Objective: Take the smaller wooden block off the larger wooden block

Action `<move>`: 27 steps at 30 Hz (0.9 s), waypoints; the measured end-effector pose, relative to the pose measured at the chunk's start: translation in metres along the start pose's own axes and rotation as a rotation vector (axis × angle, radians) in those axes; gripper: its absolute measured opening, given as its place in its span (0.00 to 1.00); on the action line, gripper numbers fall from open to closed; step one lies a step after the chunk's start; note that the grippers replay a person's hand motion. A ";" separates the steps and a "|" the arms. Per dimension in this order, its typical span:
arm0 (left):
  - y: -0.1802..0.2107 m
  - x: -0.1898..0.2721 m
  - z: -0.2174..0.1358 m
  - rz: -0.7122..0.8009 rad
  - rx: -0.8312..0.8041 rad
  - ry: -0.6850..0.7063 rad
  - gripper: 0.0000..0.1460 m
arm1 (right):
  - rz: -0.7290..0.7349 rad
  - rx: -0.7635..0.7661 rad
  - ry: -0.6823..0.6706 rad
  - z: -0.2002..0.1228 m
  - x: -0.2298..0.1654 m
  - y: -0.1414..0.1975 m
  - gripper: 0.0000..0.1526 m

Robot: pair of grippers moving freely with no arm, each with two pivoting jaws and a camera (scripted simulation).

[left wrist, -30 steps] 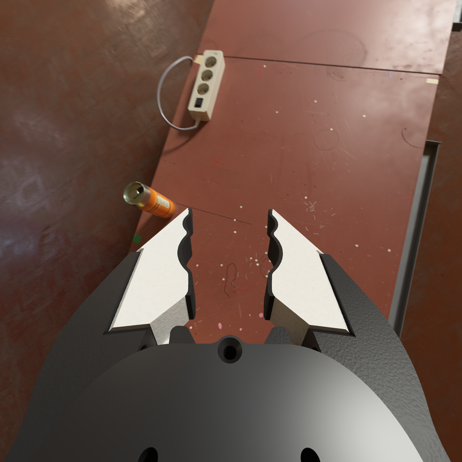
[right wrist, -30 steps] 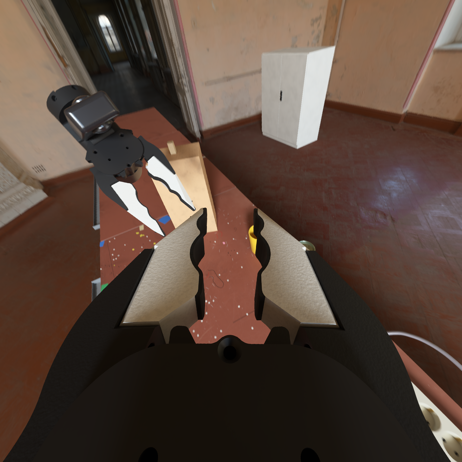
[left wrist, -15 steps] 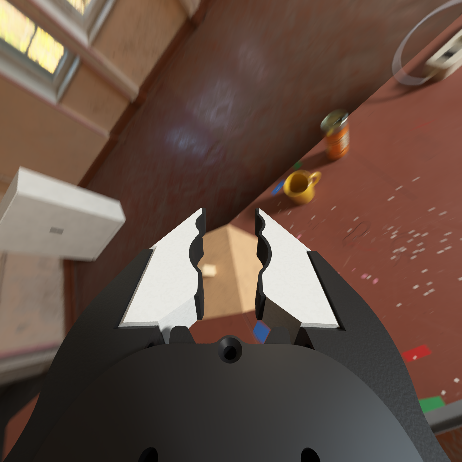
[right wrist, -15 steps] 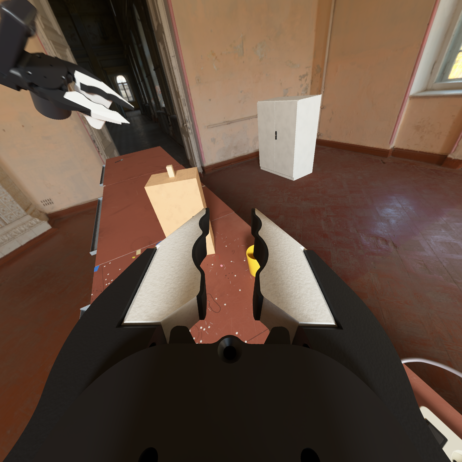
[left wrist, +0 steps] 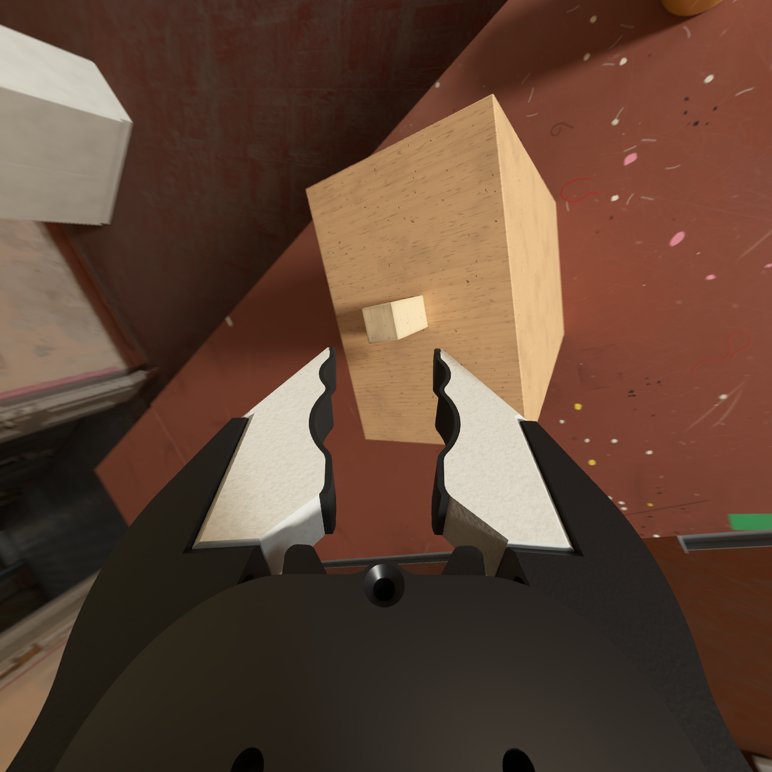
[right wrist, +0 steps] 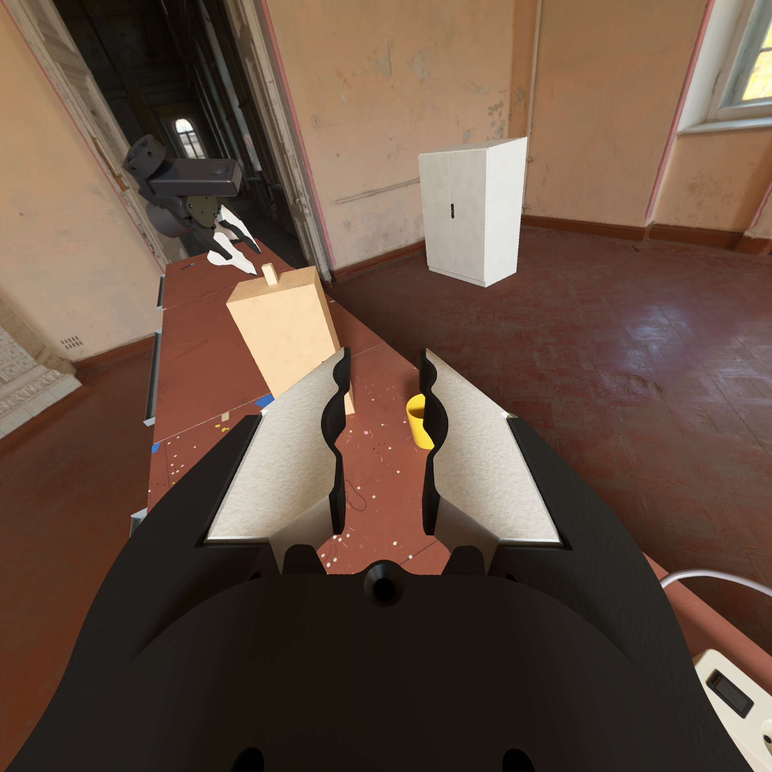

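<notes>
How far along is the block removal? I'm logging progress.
Done: the left hand-held gripper is lined up above the smaller wooden block, open. In hand: nothing; the block is ungrasped on top of the larger wooden block. Left: closing on it and lifting it off. The right hand-held gripper is open, away.

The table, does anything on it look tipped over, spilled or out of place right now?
Nothing stands out. The small block sits upright on the big block, the yellow cup stands upright, and only paint flecks mark the table.
</notes>
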State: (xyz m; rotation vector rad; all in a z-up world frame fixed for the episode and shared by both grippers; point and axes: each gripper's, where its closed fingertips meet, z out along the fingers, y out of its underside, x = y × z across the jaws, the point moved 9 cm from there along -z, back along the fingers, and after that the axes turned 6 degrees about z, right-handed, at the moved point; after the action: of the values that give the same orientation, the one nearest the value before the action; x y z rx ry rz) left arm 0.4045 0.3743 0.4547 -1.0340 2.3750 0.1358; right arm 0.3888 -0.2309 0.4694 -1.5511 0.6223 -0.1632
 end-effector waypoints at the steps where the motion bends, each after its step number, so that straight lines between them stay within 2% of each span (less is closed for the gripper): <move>1: 0.000 -0.001 0.005 -0.021 -0.002 0.023 0.32 | -0.003 -0.004 0.000 0.000 0.000 0.000 0.21; 11: 0.004 -0.017 0.022 -0.299 0.100 0.233 0.21 | -0.021 -0.028 -0.010 0.003 0.000 0.002 0.21; 13: 0.007 -0.018 0.024 -0.302 0.123 0.227 0.14 | -0.020 -0.027 -0.018 0.003 0.000 0.002 0.21; 20: 0.009 -0.016 0.018 -0.265 0.168 0.187 0.14 | -0.020 -0.025 -0.027 0.003 -0.001 0.002 0.21; 27: 0.012 -0.030 -0.033 -0.316 0.393 0.072 0.14 | -0.023 -0.003 -0.021 0.003 0.000 -0.001 0.21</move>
State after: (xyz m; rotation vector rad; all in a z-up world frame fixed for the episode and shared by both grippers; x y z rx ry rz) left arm 0.3979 0.3926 0.4967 -1.2096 2.1430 -0.4712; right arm 0.3901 -0.2284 0.4698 -1.5617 0.5889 -0.1632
